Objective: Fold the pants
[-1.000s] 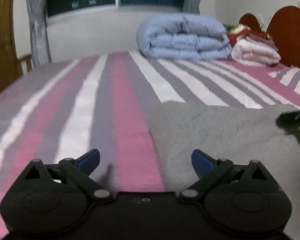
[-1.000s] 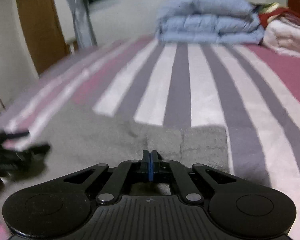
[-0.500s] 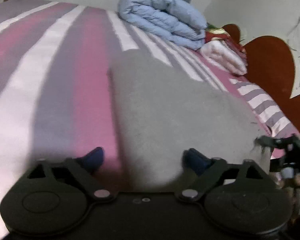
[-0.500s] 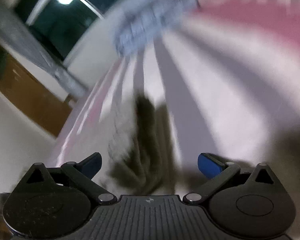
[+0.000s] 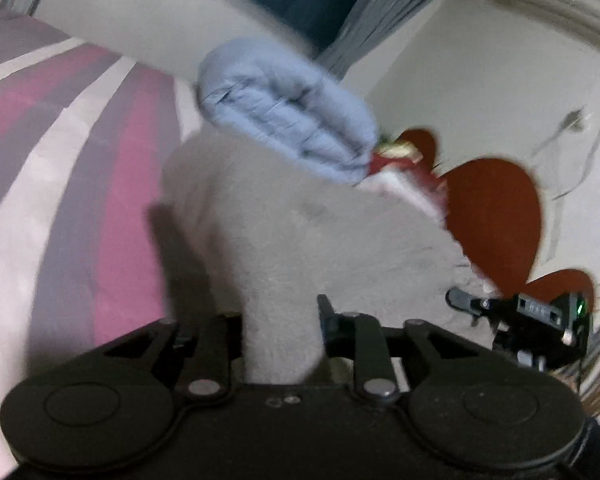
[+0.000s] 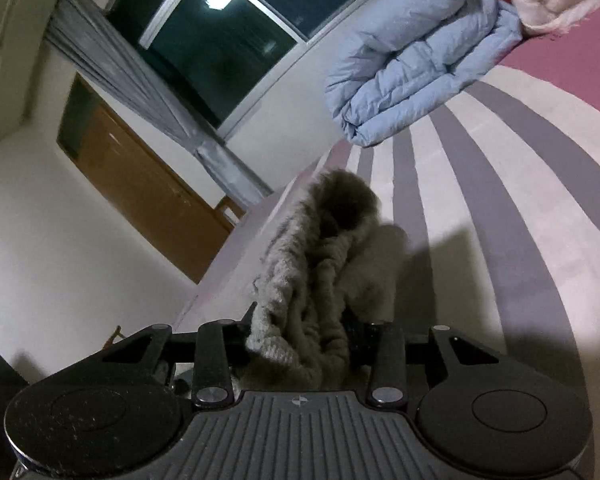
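Grasp step: left gripper (image 5: 280,320) and right gripper (image 6: 308,336) both closing on bunched grey pants (image 5: 300,240), fabric between jaws. Next, probably: lift together, carry fold across bed (image 6: 500,200).

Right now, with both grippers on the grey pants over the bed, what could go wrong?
The right gripper has a thick bunched wad of the pants between its closing jaws; extra layers may come along and spoil the fold. The left gripper is closing on a narrow ridge of cloth, which might slip. The folded blue quilt lies just beyond the pants, so a forward swing could snag it.
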`<state>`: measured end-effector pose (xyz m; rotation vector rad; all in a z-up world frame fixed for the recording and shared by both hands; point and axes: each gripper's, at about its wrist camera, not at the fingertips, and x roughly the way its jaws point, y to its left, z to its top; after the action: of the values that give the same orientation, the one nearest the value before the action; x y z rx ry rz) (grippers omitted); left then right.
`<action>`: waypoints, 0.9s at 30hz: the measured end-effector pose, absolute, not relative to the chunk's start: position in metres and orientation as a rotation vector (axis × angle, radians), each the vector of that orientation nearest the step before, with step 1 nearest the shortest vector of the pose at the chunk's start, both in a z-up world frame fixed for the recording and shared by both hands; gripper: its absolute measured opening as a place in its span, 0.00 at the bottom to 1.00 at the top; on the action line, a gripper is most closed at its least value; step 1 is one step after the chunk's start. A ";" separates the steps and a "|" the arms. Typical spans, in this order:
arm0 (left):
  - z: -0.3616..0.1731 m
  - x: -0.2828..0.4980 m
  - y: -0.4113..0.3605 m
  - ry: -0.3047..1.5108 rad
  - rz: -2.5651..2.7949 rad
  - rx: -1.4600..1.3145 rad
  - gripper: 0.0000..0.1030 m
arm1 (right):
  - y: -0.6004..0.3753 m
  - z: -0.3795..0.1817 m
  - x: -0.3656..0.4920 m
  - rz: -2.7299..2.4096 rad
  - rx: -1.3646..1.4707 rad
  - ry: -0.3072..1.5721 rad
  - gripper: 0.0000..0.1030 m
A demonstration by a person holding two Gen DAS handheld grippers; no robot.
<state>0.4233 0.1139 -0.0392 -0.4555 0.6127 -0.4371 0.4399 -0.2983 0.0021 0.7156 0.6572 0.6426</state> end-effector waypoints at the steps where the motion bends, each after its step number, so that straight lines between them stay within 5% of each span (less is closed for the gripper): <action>1: -0.043 0.434 0.110 0.649 -0.368 -0.376 0.47 | -0.294 -0.006 0.456 0.607 0.690 0.689 0.73; 2: -0.050 0.440 0.104 0.679 -0.229 -0.258 0.77 | -0.289 -0.019 0.471 0.498 0.599 0.738 0.92; 4: -0.065 0.435 0.097 0.702 -0.108 -0.076 0.80 | -0.290 -0.042 0.475 0.308 0.491 0.830 0.99; 7: -0.061 0.392 0.107 0.606 -0.048 -0.062 0.81 | -0.310 -0.032 0.430 0.319 0.528 0.694 0.99; 9: -0.058 0.361 0.111 0.564 -0.012 -0.068 0.91 | -0.316 -0.023 0.391 0.338 0.481 0.615 1.00; 27: 0.001 0.084 0.046 0.261 0.010 -0.073 0.94 | -0.242 0.012 0.078 0.365 0.055 0.301 1.00</action>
<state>0.0835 0.0461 0.0014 -0.0733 0.2606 0.0095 0.0779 -0.2417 0.0116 0.0550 0.3013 0.3646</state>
